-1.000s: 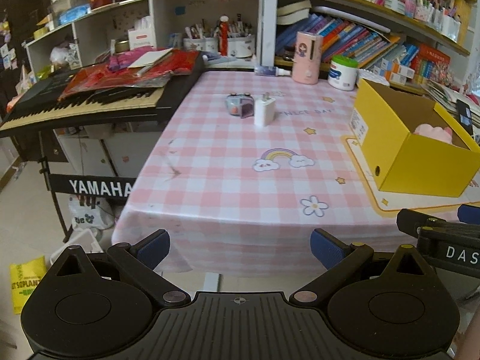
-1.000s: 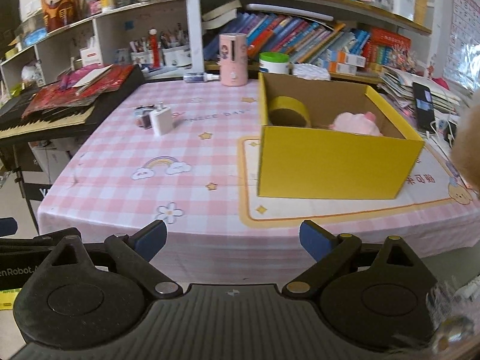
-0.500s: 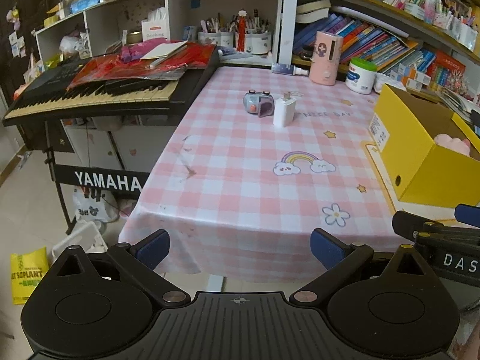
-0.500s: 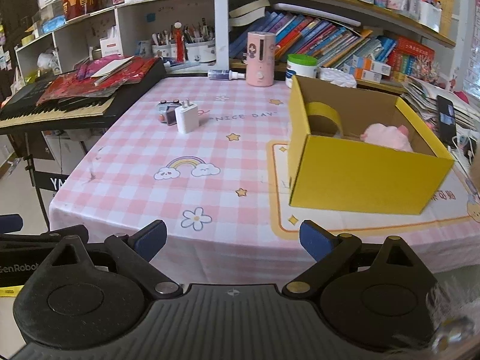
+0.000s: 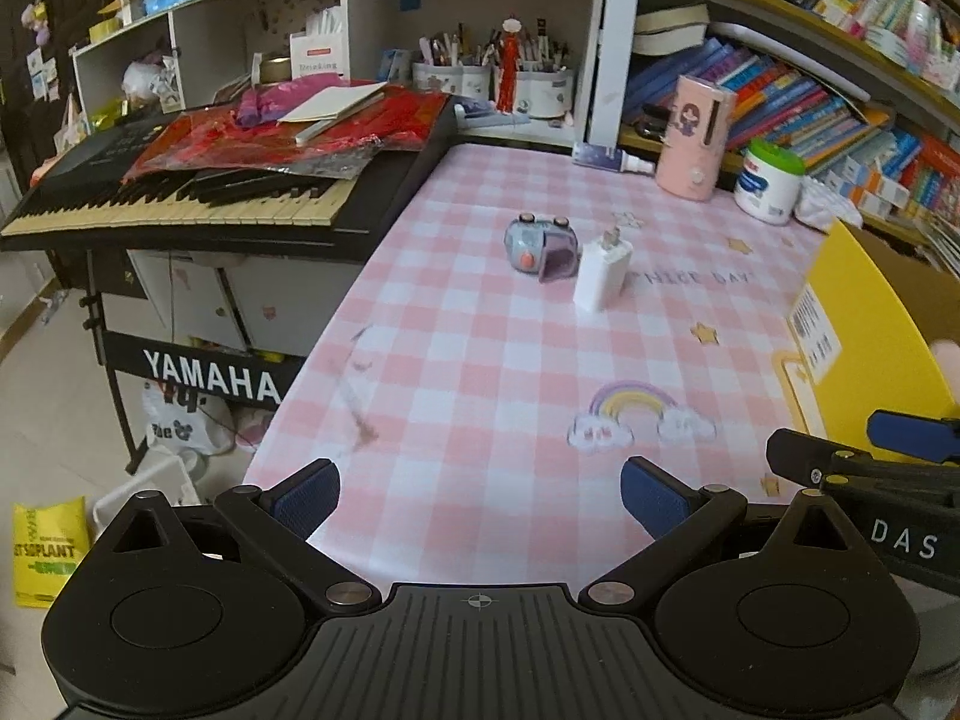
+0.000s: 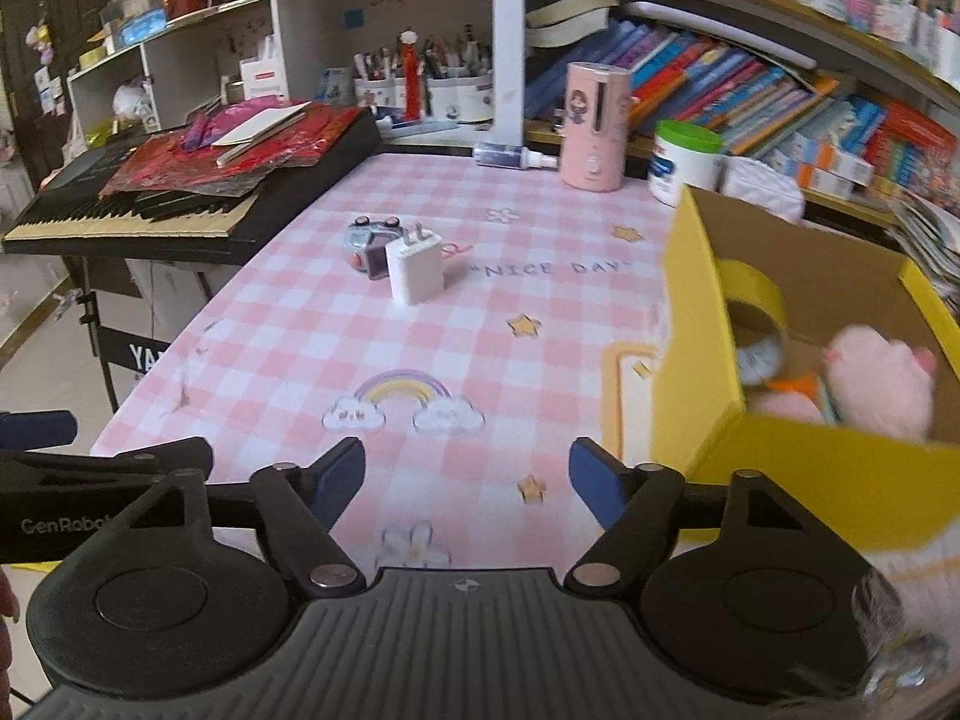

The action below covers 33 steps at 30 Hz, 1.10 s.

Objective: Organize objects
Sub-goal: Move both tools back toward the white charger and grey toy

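Grippers [image 6: 467, 474] over tablecloth's [image 6: 456, 336] near edge

My tongs are black with blue pads [image 5: 306, 495]. Below them the tablecloth [image 6: 336, 354] is pink-and-white check, printed with a pastel rainbow [image 6: 403, 399] between white clouds, gold stars and white flowers. On it sit a plain white charger [image 6: 414, 270] and a grey-blue toy [image 5: 537, 246] with an orange spot. The box [image 6: 810, 480] is bright yellow outside, brown inside, holding a pink plush [image 6: 882, 381].

Even indoor light, soft shadows, fisheye-bent edges, slight motion blur at right
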{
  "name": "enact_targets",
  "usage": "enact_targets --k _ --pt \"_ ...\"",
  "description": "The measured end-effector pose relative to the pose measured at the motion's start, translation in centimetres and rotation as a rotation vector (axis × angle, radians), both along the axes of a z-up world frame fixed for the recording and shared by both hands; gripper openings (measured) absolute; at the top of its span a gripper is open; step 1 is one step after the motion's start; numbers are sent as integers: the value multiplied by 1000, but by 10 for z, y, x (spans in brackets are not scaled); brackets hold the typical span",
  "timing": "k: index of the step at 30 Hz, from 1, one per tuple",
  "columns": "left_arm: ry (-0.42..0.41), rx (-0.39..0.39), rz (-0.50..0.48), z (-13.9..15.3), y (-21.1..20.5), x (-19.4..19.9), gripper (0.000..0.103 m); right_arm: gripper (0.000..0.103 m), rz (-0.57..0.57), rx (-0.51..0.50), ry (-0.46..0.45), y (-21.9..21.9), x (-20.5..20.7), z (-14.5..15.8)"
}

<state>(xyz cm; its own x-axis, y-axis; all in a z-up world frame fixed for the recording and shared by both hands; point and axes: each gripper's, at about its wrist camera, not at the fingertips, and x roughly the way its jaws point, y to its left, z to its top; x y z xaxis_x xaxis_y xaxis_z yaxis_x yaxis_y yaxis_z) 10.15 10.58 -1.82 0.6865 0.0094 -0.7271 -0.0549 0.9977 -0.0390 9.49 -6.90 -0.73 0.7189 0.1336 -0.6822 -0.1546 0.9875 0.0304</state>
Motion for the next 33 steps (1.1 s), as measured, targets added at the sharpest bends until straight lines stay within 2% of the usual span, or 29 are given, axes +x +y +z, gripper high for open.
enact_targets --k 14,22,25,33 --pt "-39 24 40 14 -3 62 101 61 95 55 21 4 100 -8" --pt "-28 20 115 15 11 91 101 59 180 6 13 29 155 -19" --pt "-22 25 142 14 18 102 101 58 197 -46 8 40 175 -25" --pt "-9 28 159 10 25 122 101 58 254 -116 29 62 219 -50"
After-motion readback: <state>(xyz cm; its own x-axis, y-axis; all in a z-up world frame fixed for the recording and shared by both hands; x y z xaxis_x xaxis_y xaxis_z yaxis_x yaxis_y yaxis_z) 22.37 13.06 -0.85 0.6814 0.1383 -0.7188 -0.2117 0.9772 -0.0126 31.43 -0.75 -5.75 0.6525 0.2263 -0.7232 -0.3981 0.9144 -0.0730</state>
